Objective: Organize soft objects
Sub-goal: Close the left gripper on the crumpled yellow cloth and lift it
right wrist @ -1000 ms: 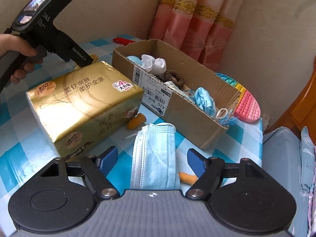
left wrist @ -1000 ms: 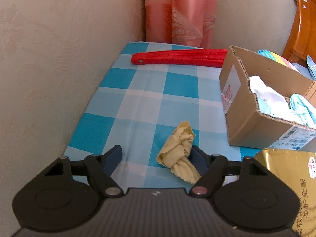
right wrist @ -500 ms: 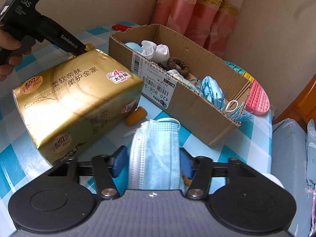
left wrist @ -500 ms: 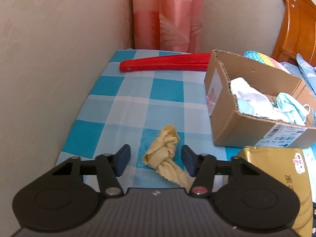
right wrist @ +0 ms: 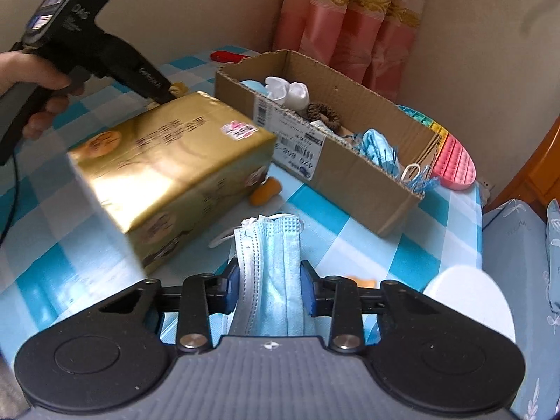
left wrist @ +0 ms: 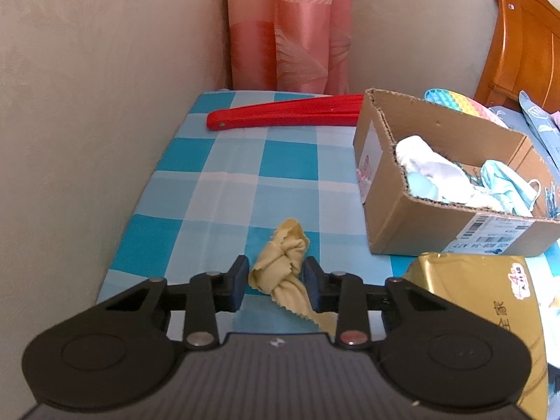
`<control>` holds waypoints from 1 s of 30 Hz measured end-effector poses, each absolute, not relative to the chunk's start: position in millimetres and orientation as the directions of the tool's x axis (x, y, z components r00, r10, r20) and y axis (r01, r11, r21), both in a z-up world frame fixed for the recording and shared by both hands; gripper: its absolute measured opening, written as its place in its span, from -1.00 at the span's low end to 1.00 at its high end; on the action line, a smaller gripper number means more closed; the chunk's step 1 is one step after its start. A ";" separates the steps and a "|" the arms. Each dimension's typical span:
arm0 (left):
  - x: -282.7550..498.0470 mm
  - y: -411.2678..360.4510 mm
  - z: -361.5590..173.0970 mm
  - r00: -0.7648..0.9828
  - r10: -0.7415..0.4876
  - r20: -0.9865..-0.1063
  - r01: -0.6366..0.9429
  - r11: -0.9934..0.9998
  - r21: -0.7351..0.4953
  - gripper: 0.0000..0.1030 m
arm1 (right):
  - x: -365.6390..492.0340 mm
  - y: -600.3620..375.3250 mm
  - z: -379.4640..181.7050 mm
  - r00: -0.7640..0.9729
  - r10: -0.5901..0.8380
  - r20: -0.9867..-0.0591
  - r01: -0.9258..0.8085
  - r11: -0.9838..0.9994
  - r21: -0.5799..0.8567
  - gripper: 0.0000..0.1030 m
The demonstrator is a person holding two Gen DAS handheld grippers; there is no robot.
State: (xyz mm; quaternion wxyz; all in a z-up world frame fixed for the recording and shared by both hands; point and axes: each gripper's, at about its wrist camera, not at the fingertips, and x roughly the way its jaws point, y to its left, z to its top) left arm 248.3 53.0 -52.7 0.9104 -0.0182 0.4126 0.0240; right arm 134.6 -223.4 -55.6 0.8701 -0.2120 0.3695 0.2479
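A crumpled yellow cloth [left wrist: 283, 262] lies on the blue checked tablecloth [left wrist: 224, 189]. My left gripper [left wrist: 276, 273] is closing on it, and both pads touch its sides. In the right wrist view a light blue face mask [right wrist: 273, 245] is bunched into folds between the pads of my right gripper [right wrist: 269, 276], whose jaws are also closing and press on it. An open cardboard box [left wrist: 413, 224] [right wrist: 350, 175] holds white and blue soft items and a brown hair tie [right wrist: 323, 113]. It stands beyond the mask and to the right of the cloth.
A gold tissue pack [right wrist: 168, 168] [left wrist: 472, 297] lies between the two grippers. A red folded fan [left wrist: 287, 119] lies at the far edge near the curtain. Two orange earplugs [right wrist: 266, 190] lie by the mask. A pink pop toy [right wrist: 455, 164] and a wall on the left border the table.
Both grippers have narrowed from wide open onto their objects. The mask has been squeezed into folds, and the left pads have closed in on the yellow cloth.
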 end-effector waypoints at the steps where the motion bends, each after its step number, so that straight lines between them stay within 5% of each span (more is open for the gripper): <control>1: 247.3 52.9 -52.0 0.659 0.025 -0.752 -0.053 0.998 -0.013 -0.47 | 131.0 -224.4 -55.4 0.602 0.277 -0.749 -0.589 0.788 -0.181 -0.24; 17: 215.3 49.0 -32.6 0.671 -0.006 -0.742 0.002 1.000 -0.006 -0.64 | 99.1 -235.5 -38.6 0.622 0.296 -0.725 -0.578 0.798 -0.169 -0.24; 19: 213.6 49.0 -31.4 0.673 -0.003 -0.740 0.003 1.000 -0.002 -0.62 | 97.5 -237.1 -36.5 0.630 0.294 -0.718 -0.571 0.802 -0.172 -0.24; 22: 214.8 52.0 -32.8 0.682 -0.007 -0.731 -0.004 1.000 -0.014 -0.34 | 96.3 -238.6 -35.5 0.632 0.296 -0.716 -0.566 0.808 -0.166 -0.24; 30: 240.9 56.0 -54.0 0.672 -0.021 -0.740 -0.019 0.999 -0.045 -0.32 | 94.9 -240.6 -35.3 0.634 0.290 -0.717 -0.555 0.816 -0.161 -0.24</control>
